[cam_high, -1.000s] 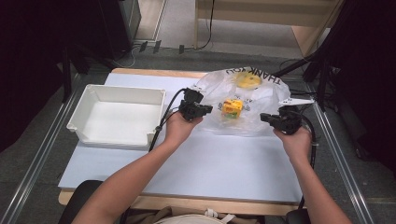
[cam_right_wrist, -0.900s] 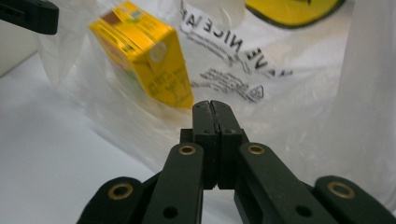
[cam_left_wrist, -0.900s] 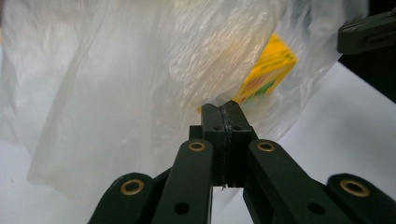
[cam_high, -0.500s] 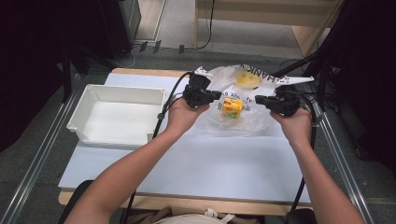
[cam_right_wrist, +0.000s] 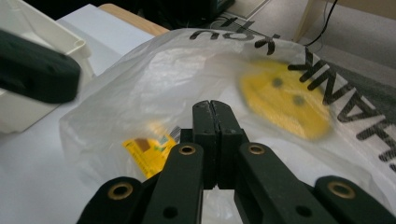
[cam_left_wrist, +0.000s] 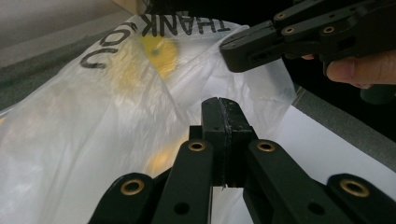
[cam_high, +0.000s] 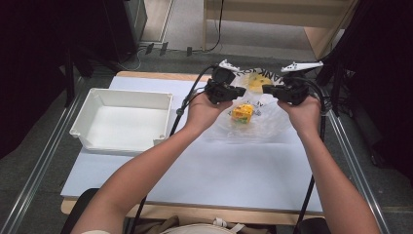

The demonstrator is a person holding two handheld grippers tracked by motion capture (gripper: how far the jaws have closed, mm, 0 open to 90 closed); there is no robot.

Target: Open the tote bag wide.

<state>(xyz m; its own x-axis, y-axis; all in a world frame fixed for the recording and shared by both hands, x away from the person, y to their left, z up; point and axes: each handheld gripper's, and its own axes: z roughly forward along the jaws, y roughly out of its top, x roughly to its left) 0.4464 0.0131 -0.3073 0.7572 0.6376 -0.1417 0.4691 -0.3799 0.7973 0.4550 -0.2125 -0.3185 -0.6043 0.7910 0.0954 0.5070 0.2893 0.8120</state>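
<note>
Plastic bag [cam_high: 263, 105] now raised, prob. pinched by both grippers.

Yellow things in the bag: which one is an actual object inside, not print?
The small yellow box low inside the plastic bag, near the left gripper. The other yellow, the smiley face beside the THANK YOU lettering, is printed on the film.

Tray [cam_high: 122, 100] left of bag [cam_high: 265, 124] on table [cam_high: 204, 170]

Only legible text is black "THANK YOU" on the clear plastic bag [cam_left_wrist: 116, 116], beside its yellow smiley face [cam_right_wrist: 285, 100]; the print on the yellow pack [cam_high: 242, 112] inside is too blurred to read.
</note>
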